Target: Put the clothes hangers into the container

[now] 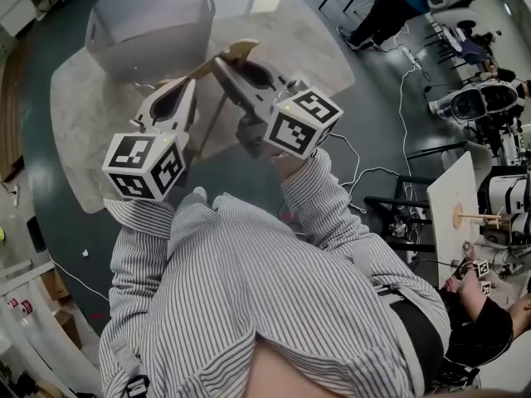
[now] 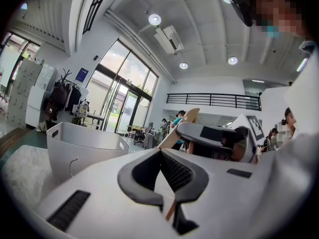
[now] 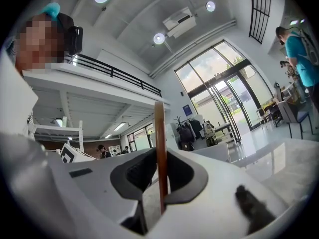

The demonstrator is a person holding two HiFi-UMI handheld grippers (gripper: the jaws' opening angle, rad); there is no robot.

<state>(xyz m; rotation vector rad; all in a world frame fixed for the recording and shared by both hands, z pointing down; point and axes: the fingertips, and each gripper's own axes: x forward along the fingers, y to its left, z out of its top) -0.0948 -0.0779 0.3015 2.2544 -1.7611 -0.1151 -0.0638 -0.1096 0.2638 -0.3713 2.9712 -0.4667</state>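
I hold one wooden clothes hanger (image 1: 237, 50) with both grippers, raised above the floor. My left gripper (image 1: 189, 85) is shut on a thin wooden edge of it, visible low between the jaws in the left gripper view (image 2: 172, 209). My right gripper (image 1: 221, 63) is shut on a wooden bar (image 3: 159, 128) that stands upright between its pads. The hanger's pale rounded end (image 2: 190, 116) pokes up past the right gripper (image 2: 209, 133). The grey plastic container (image 1: 149, 19) stands just beyond both grippers, its handled wall (image 2: 84, 143) close ahead. A metal hook (image 2: 75, 164) shows in front of that wall.
The container sits on a pale rug (image 1: 282, 31) over a dark floor. Cables (image 1: 377, 171), a white board on a stand (image 1: 455, 206) and other equipment are to the right. Other people are at the top right (image 1: 390, 7) and the lower right.
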